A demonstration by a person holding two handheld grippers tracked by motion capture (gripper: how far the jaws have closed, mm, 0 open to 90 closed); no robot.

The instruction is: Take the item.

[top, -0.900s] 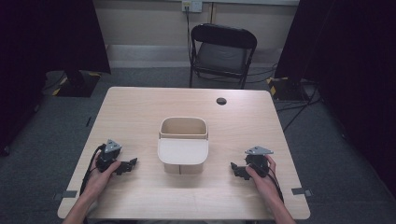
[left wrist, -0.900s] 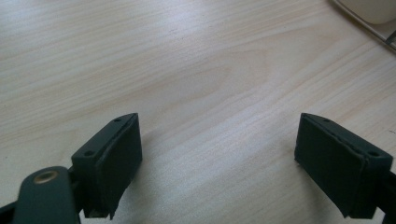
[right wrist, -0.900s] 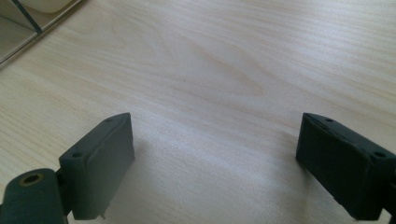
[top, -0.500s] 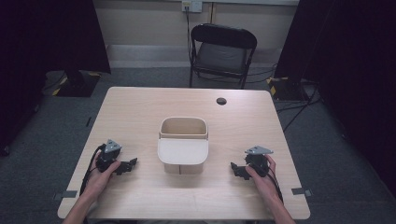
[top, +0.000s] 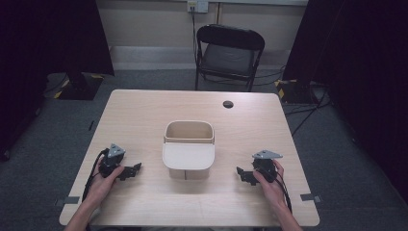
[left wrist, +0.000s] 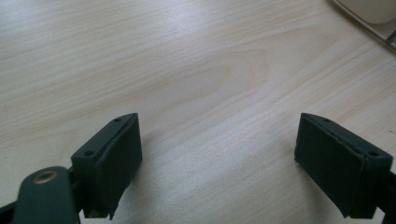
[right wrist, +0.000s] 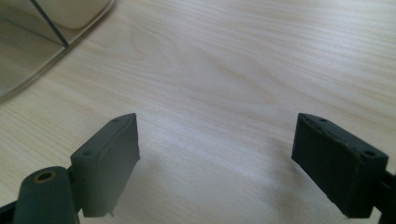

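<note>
A beige bin (top: 188, 144) with its lid folded down toward me stands at the middle of the wooden table (top: 144, 115). My left gripper (top: 135, 170) rests on the table to the bin's left, held by a hand, jaws pointing at the bin. In the left gripper view this gripper (left wrist: 219, 163) is open over bare wood, with a corner of the bin (left wrist: 369, 9) at top right. My right gripper (top: 242, 173) rests to the bin's right, also pointing inward. The right gripper (right wrist: 217, 163) is open and empty, with the bin (right wrist: 51, 23) at top left.
A small black round grommet (top: 228, 104) sits in the tabletop near the far edge. A black folding chair (top: 230, 53) stands behind the table. Dark curtains flank the room, and cables run along the floor at right.
</note>
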